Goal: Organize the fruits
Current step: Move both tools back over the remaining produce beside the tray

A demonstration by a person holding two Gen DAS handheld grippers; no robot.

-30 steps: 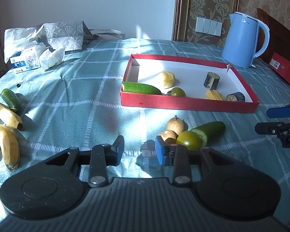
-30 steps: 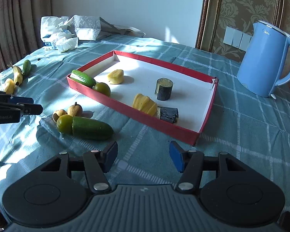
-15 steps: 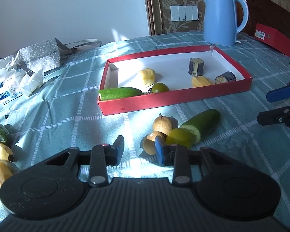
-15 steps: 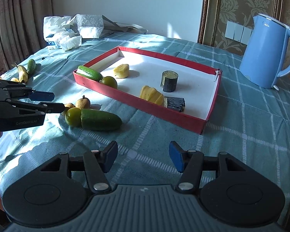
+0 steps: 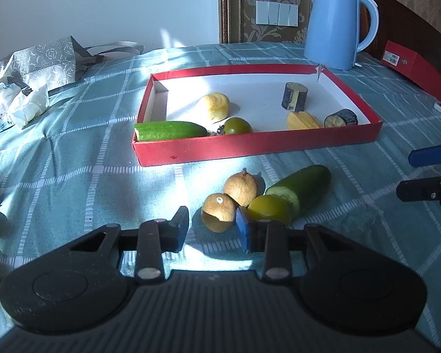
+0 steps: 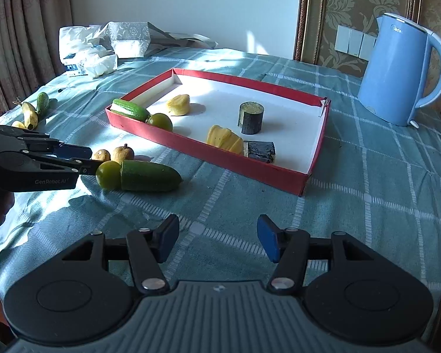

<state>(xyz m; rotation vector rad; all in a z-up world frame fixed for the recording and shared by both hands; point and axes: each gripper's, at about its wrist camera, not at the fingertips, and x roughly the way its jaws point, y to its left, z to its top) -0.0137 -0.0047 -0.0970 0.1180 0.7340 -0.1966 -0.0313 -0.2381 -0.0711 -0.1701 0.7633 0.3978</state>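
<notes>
A red tray (image 5: pixel 250 147) (image 6: pixel 208 156) holds a cucumber (image 5: pixel 170 130), a green tomato (image 5: pixel 237 125), yellow pieces and dark eggplant chunks. In front of it on the cloth lie two brown pears (image 5: pixel 219 212) (image 5: pixel 240 187), a green tomato (image 5: pixel 268 209) (image 6: pixel 108 174) and a cucumber (image 5: pixel 301 186) (image 6: pixel 150 175). My left gripper (image 5: pixel 211 229) (image 6: pixel 88 158) is open, low over the table, with the nearer pear just ahead between its fingers. My right gripper (image 6: pixel 214 241) (image 5: pixel 420 173) is open and empty above the cloth near the table's front.
A blue kettle (image 5: pixel 336 26) (image 6: pixel 397 70) stands behind the tray's right end. Tissue packs and a grey bag (image 5: pixel 41 64) (image 6: pixel 103 47) lie at the far left. Bananas and a small cucumber (image 6: pixel 32 108) lie at the left edge. A red box (image 5: pixel 414 67) sits far right.
My left gripper has swung right and moved forward to the loose fruit, so the nearer pear now sits between its open fingers. The right gripper has drifted slightly and stays open.
</notes>
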